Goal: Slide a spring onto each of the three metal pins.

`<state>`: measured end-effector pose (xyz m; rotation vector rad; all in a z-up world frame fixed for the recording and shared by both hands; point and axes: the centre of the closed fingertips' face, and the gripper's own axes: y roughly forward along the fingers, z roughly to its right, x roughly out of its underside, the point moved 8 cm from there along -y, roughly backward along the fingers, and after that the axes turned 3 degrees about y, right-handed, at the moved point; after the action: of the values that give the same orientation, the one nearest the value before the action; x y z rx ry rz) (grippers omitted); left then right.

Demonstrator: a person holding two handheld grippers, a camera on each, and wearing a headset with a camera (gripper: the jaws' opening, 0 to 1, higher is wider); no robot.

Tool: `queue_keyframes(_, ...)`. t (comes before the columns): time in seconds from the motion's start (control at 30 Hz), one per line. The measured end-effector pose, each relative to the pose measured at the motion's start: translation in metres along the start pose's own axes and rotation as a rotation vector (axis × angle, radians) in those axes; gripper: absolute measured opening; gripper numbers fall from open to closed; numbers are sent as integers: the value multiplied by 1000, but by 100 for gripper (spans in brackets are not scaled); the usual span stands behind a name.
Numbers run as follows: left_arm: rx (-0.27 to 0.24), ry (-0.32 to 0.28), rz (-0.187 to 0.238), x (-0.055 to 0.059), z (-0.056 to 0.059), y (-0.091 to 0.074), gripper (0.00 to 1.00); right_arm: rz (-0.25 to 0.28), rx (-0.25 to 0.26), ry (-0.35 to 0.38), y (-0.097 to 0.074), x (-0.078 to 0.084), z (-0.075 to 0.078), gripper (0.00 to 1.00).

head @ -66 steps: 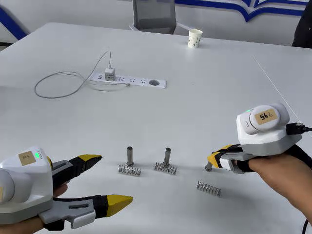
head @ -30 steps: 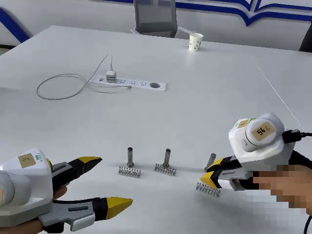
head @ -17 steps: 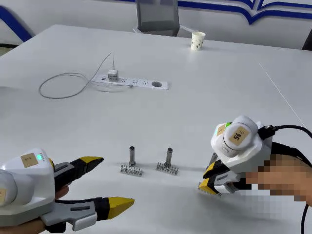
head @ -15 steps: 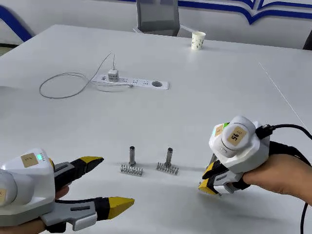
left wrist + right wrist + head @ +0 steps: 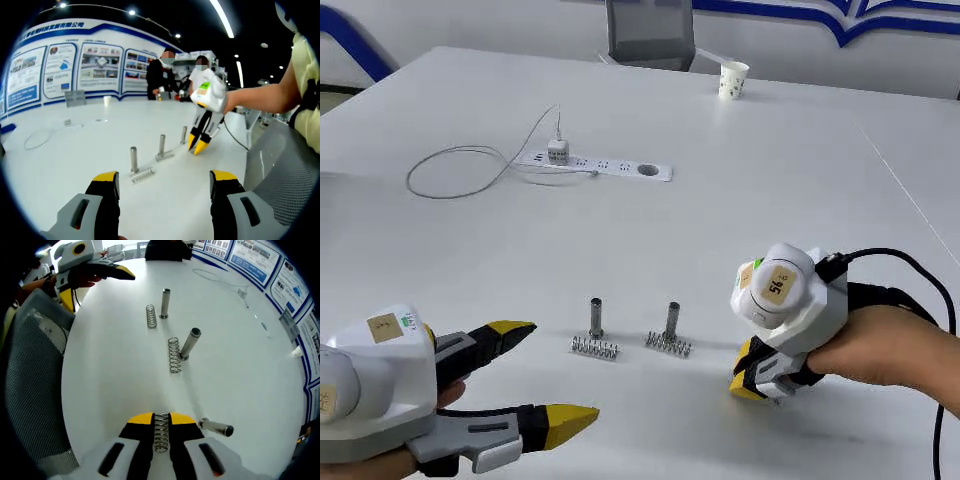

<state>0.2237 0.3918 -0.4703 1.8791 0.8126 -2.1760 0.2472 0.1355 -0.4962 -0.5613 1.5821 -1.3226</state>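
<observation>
- While the right gripper [image 5: 161, 419] is pointing down at the table [image 5: 650, 240], it is clamping a spring [image 5: 160, 432] between its jaws, just beside a pin [image 5: 216, 427].
- The left gripper [image 5: 555, 370] is hovering with jaws spread wide, holding nothing.
- Two springs [image 5: 173, 355] are lying by the other upright pins [image 5: 190, 342].
</observation>
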Motion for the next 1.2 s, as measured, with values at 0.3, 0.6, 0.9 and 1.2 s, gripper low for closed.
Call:
queue_keyframes(0.3,-1,-2,-2,1,0,0,75,-6,-6,-6,1,-1,1,12)
queue_keyframes(0.6,0,-2,-2,1,0,0,75,51,24,22,-9,-5,1,12)
queue_keyframes(0.9,10,4,-5,-1,1,2,75,124,53,68,-23,-7,3,12)
queue_keyframes(1.2,14,11,-6,-2,4,1,75,170,76,95,-30,-6,3,12)
